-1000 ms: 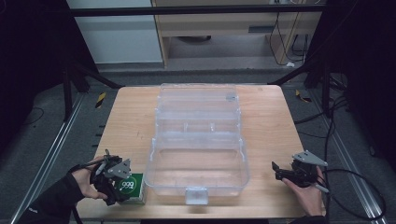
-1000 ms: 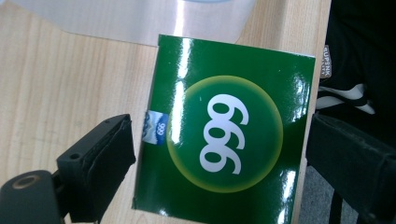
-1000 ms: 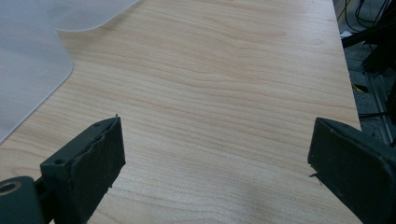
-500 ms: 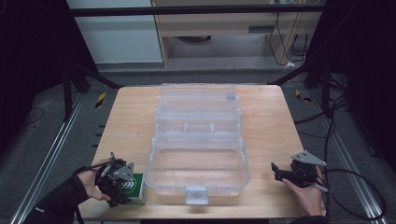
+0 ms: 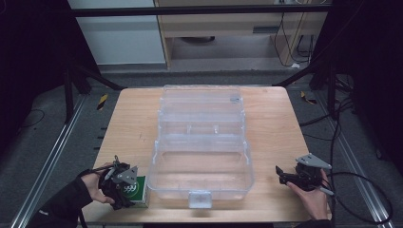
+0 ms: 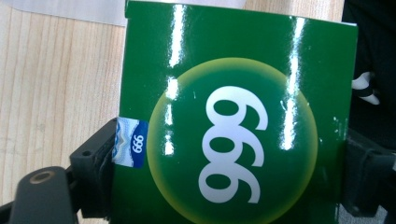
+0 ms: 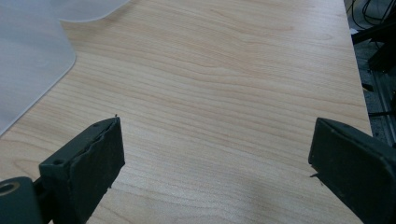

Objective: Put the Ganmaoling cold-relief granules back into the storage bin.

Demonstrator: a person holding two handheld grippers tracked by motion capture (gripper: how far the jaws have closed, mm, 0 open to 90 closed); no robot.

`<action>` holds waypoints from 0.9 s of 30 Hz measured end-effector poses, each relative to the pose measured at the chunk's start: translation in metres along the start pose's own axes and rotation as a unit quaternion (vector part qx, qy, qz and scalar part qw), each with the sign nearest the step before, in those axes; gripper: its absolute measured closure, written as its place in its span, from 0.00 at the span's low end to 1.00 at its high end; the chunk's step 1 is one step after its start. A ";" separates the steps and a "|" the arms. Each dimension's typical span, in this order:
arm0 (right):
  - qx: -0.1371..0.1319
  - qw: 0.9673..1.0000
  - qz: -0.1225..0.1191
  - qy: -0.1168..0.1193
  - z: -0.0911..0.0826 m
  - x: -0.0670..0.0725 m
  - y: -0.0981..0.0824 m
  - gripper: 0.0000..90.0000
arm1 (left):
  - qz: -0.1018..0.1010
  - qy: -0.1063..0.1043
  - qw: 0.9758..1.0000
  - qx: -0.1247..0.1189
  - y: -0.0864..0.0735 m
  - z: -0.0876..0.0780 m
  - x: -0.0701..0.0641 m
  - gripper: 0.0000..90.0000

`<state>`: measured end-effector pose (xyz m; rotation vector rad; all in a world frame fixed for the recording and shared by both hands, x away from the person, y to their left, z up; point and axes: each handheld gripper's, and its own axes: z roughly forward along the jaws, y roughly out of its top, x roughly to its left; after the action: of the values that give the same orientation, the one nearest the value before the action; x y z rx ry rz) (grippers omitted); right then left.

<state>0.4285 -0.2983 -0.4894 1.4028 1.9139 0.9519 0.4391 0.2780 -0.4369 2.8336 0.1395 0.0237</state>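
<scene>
Two black jaws of the left gripper clamp a glossy green carton printed "999" in white, while the right gripper gapes wide above the pale wooden table.

Light wooden table, open clear plastic case centred, green box beside it

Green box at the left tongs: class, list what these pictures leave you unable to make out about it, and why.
- High view: most of the green box is covered by the left tongs; its print is too small to read.
- Left gripper view: the box runs off the bottom edge, so its full length is cut off.
- Whether it rests on the table or is lifted: cannot tell.
</scene>
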 end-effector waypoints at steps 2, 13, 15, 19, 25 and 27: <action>0.000 1.000 -0.002 0.000 0.000 0.000 0.000 0.04 | 0.001 0.001 1.000 0.000 0.000 -0.001 0.000 0.15; 0.000 1.000 -0.003 0.003 0.000 0.000 0.000 0.05 | -0.003 0.020 0.999 -0.035 -0.004 -0.033 -0.004 0.16; 0.000 1.000 -0.003 0.003 0.000 0.000 0.000 0.05 | -0.003 0.023 0.999 -0.039 -0.004 -0.038 -0.003 0.16; 0.001 1.000 -0.002 0.003 0.000 0.000 0.000 0.05 | -0.002 0.035 0.999 -0.040 -0.001 -0.058 -0.002 0.16; 0.000 1.000 -0.001 0.004 0.000 0.000 0.000 0.05 | 0.001 0.046 0.998 -0.043 0.006 -0.084 -0.001 0.16; 0.000 1.000 -0.001 0.005 0.000 0.000 0.000 0.05 | 0.001 0.047 0.998 -0.044 0.007 -0.086 -0.001 0.16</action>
<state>0.4283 -0.2980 -0.4891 1.3986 1.9208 0.9598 0.4360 0.2968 -0.3522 2.7447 0.1517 0.1586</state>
